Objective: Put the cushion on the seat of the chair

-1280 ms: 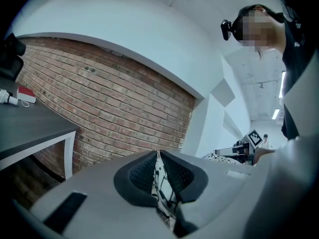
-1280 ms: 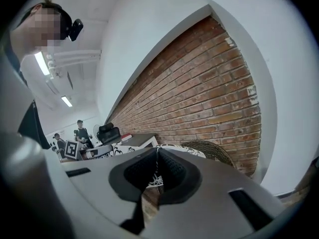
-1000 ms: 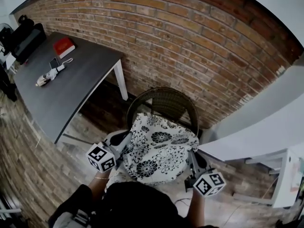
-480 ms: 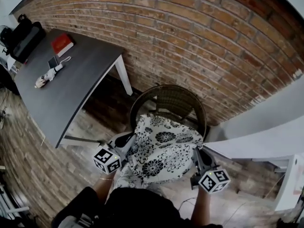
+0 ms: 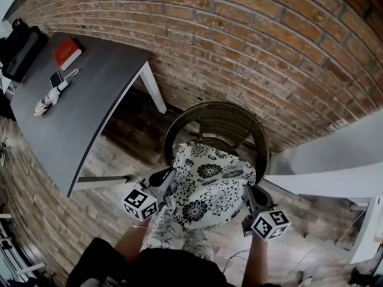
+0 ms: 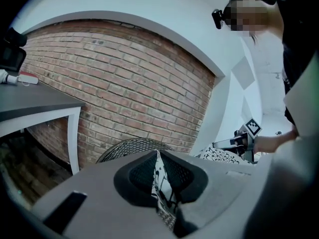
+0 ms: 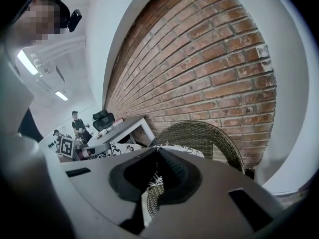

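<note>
Wicker chair [image 5: 218,121] stands under cushion [image 5: 206,190] pinched by left tool [image 5: 169,176], right tool [image 5: 246,190].

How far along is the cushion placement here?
Done: the left gripper and right gripper are each shut on a side edge of the cushion. In hand: it hangs over the chair, near edge drooping. Left: set it down flat there and let go.

No legible text, label, brand or number on anything in view

even indoor light, sharp centres, strong fisheye bending and dark corners.
</note>
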{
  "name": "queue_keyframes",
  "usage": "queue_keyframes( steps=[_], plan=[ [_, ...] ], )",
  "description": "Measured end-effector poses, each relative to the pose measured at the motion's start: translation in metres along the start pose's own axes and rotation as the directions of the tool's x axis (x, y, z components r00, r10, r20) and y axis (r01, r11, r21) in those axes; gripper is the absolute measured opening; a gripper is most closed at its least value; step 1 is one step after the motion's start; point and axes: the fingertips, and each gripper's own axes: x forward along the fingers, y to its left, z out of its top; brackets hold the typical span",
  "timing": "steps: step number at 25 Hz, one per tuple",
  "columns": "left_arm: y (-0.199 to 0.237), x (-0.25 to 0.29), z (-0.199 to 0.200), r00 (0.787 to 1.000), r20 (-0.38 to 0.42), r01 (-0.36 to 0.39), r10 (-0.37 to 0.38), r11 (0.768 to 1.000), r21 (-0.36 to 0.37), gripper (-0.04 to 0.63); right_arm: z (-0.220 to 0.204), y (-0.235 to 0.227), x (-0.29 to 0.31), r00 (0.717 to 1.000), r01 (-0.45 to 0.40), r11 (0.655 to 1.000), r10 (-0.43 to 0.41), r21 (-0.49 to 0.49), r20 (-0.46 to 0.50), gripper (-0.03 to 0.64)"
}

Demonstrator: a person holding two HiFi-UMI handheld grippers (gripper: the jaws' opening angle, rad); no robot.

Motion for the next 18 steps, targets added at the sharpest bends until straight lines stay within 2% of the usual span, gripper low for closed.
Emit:
queue_keyframes(
  steps=[7,13,18],
  plan=[
    [0.031,0.016,-0.029,0.999,-0.027,-0.030,0.029,0.999,-0.026,0.017,-0.011,-0.011,0.038,0.999,-0.006,1.000,0.006,-0.013,-0.033,0.009],
    [0.040,0.032,-0.055,0.997,-0.067,-0.033,0.033,0.999,0.011,0.017,-0.021,-0.019,0.062,0.998,-0.009,1.000,0.008,-0.015,-0.059,0.009],
    [0.050,0.042,-0.071,0.996,-0.078,-0.035,0.035,0.999,0.005,0.017,-0.025,-0.023,0.080,0.998,-0.013,1.000,0.012,-0.021,-0.062,0.009]
  ],
)
